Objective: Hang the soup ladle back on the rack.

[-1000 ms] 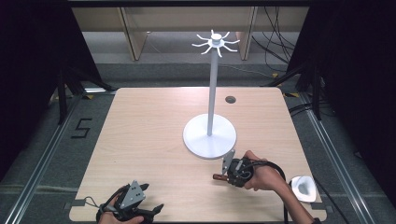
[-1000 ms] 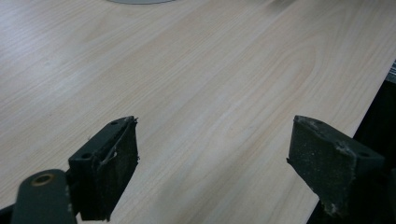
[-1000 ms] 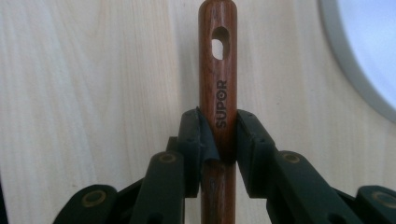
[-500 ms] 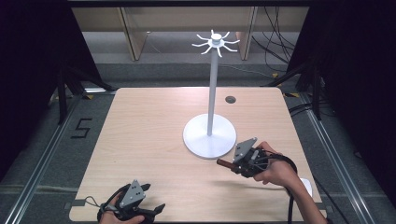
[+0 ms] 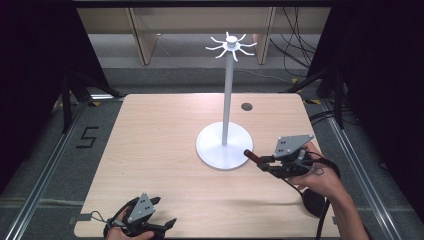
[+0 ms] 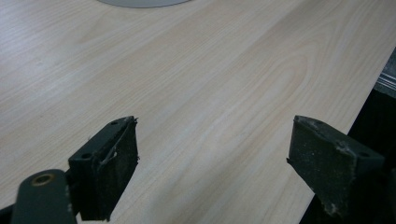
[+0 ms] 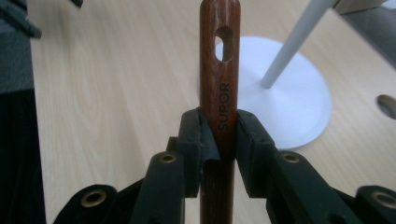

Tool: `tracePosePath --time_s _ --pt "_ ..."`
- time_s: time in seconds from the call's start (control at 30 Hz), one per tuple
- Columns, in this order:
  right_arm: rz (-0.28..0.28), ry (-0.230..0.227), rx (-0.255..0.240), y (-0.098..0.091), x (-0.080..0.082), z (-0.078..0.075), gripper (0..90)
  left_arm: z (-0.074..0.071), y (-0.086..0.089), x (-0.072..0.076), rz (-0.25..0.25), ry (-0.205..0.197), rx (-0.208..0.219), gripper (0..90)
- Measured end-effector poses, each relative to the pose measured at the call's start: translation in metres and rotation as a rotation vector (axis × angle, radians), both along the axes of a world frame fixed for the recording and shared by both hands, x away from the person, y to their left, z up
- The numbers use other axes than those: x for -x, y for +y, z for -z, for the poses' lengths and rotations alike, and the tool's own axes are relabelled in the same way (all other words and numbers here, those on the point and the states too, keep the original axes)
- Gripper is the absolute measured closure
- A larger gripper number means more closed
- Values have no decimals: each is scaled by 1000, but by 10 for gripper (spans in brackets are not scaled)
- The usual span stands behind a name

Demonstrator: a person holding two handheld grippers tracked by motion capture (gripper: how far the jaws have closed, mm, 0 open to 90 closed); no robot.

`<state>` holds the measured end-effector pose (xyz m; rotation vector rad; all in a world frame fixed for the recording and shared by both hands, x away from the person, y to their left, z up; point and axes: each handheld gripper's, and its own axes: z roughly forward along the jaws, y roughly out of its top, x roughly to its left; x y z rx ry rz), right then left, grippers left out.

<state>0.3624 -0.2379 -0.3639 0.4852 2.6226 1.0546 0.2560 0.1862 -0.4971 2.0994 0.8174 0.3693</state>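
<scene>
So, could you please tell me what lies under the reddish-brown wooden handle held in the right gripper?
Under the reddish-brown wooden handle lie the light wooden table and the stand's round white base; its rear end is hidden behind the right gripper.

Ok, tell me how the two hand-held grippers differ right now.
The right hand-held gripper is shut on a wooden handle; the left hand-held gripper stands open with nothing between its jaws. The right one is held up beside the white stand's base; the left sits low at the table's near edge. Both have black jaws and a grey plate on top.

table (image 5: 150,150): light wood | floor (image 5: 165,75): grey, around table | shelf unit (image 5: 200,25): behind table | black curtains (image 5: 30,75): flanking table
</scene>
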Motion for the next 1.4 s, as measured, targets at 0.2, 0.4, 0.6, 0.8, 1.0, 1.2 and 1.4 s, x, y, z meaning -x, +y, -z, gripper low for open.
tracePosePath --time_s 0.2,0.4,0.6,0.8,1.0,1.2,1.4 --pt "62 -66 -91 -20 4 -19 739 -3 1 -1 11 -31 -20 151" --pt "134 -101 -179 -43 11 -31 739 -1 2 1 4 -16 -5 151" --pt "131 -120 -235 -53 13 -40 740 0 1 0 1 -20 -2 151" --pt "143 -144 -281 -62 15 -47 739 -1 1 0 6 -9 -23 151" --pt "142 -166 -341 -68 18 -57 740 0 -1 1 6 -1 9 151" --pt "140 -178 -406 -66 17 -61 739 1 0 -1 3 -17 -6 151" --pt "145 -160 -455 -59 11 -67 738 2 0 -1 2 -14 -14 151"
